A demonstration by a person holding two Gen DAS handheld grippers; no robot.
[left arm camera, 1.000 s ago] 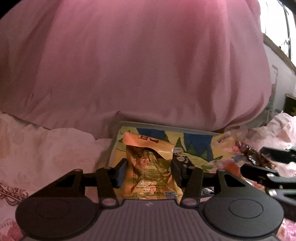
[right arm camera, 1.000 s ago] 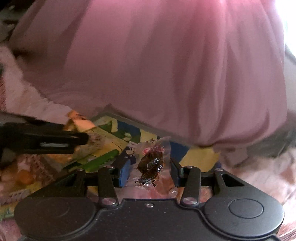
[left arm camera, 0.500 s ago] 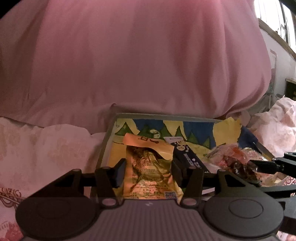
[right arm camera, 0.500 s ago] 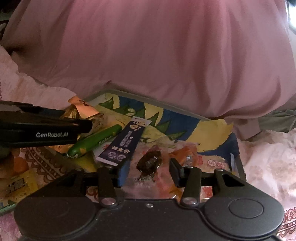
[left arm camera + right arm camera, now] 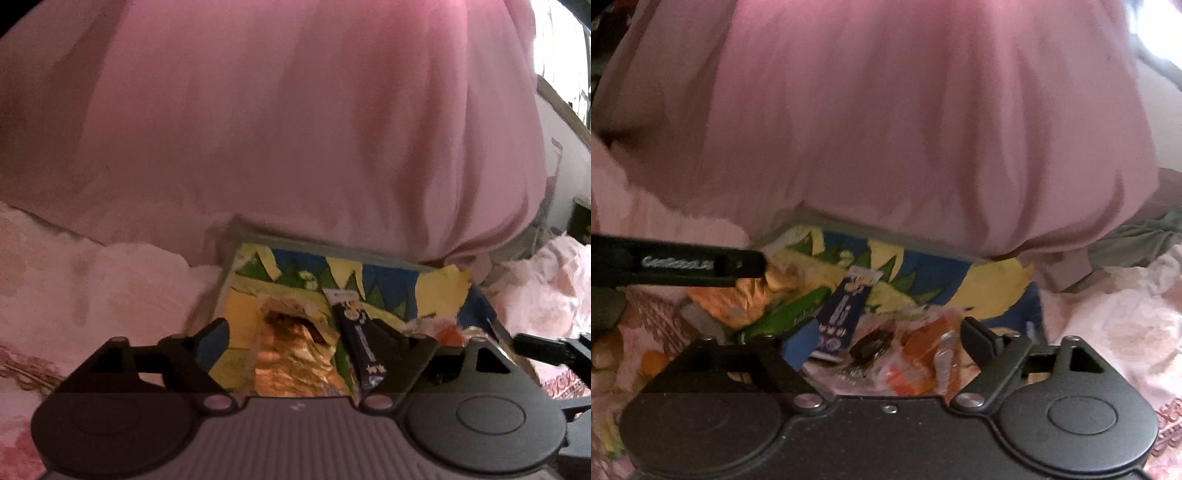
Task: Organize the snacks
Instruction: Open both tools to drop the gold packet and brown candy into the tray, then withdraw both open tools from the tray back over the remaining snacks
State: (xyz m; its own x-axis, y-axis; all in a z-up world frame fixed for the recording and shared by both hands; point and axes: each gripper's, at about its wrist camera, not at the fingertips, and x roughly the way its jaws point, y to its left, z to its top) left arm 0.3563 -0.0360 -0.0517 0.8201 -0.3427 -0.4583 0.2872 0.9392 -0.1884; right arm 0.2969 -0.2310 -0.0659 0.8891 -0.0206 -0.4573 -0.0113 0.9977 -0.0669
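Lying between wide-spread jaws of left gripper (image 5: 301, 334), untouched: one orange snack packet (image 5: 295, 358), on colourful tray (image 5: 291, 254). Right gripper (image 5: 886, 341) jaws also just opened wide, one clear-wrapped dark snack (image 5: 870, 345) loose between them. One dark blue stick packet (image 5: 842, 314), one green stick (image 5: 792, 315) in tray.

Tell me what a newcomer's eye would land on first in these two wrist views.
The big pink quilt fills the upper part of both views. Below it lies a bright cartoon-printed tray of snacks. An orange packet lies between the open left gripper's fingers, and a clear-wrapped dark snack between the open right gripper's; both jaws have just been opening.
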